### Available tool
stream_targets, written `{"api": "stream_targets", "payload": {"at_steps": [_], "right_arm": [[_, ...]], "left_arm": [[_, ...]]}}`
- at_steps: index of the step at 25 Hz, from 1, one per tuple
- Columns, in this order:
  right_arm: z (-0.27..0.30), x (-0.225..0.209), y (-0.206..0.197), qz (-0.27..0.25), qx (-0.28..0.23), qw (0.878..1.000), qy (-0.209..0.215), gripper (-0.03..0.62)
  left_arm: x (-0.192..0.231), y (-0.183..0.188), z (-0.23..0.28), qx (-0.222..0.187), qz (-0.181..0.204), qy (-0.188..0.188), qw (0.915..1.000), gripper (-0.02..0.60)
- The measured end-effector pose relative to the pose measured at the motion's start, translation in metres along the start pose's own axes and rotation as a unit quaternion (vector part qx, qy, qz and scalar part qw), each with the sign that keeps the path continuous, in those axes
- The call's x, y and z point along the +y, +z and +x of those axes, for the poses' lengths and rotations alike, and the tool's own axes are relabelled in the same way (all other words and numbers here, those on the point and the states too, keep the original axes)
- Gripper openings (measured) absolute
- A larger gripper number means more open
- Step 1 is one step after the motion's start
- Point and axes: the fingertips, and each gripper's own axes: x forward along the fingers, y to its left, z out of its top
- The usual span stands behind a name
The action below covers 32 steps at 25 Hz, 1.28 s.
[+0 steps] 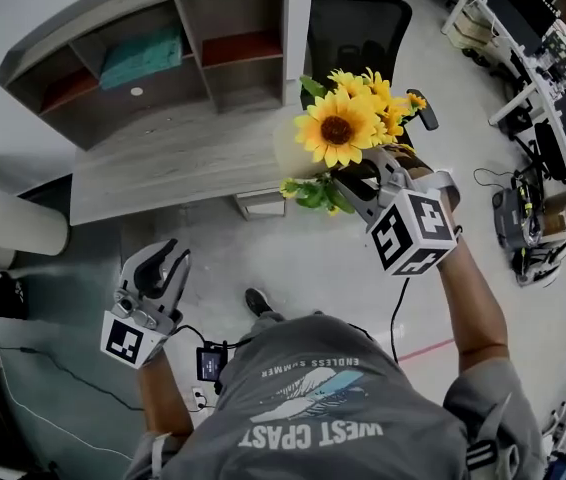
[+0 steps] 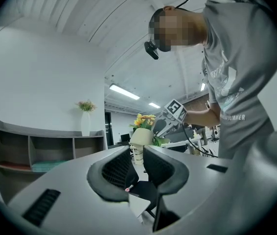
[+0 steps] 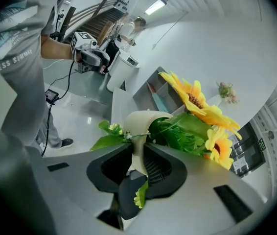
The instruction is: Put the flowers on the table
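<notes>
Sunflower bouquet (image 1: 338,128): in cream vase (image 3: 141,126), carried in the air at the desk's edge, not yet set down.
Right gripper (image 3: 137,155): clenched on the vase's narrow lower part, for a firm carry.
Left gripper (image 2: 137,163): jaws narrowly apart, empty, held low and aside.
Desk (image 1: 163,158): likely landing place.

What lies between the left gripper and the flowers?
Only open air: in the left gripper view the flowers, held in the right gripper, show through the left gripper's slightly parted jaws with nothing in front.
</notes>
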Motion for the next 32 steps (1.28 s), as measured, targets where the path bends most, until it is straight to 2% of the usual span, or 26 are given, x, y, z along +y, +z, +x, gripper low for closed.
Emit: {"api": "stream_targets", "payload": {"at_steps": [15, 18, 22, 26, 32], "right_arm": [[0.0, -0.002, 0.001, 0.014, 0.031, 0.999, -0.031, 0.094], [0.007, -0.004, 0.0, 0.012, 0.033, 0.999, -0.03, 0.094], [0.052, -0.02, 0.026, 0.01, 0.04, 0.999, -0.017, 0.094], [0.082, -0.026, 0.035, 0.006, 0.04, 0.999, -0.003, 0.094], [0.131, -0.036, 0.039, -0.004, 0.041, 0.999, 0.02, 0.094]], "left_arm": [[0.014, 0.004, 0.001, -0.03, 0.011, -0.041, 0.9987, 0.091], [0.017, 0.007, -0.002, -0.035, 0.012, -0.038, 0.9986, 0.091], [0.064, -0.002, -0.018, -0.034, 0.001, -0.028, 0.999, 0.091], [0.086, -0.009, -0.031, -0.032, -0.012, -0.011, 0.9994, 0.091], [0.116, -0.014, -0.038, -0.034, -0.004, 0.013, 0.9993, 0.091]]}}
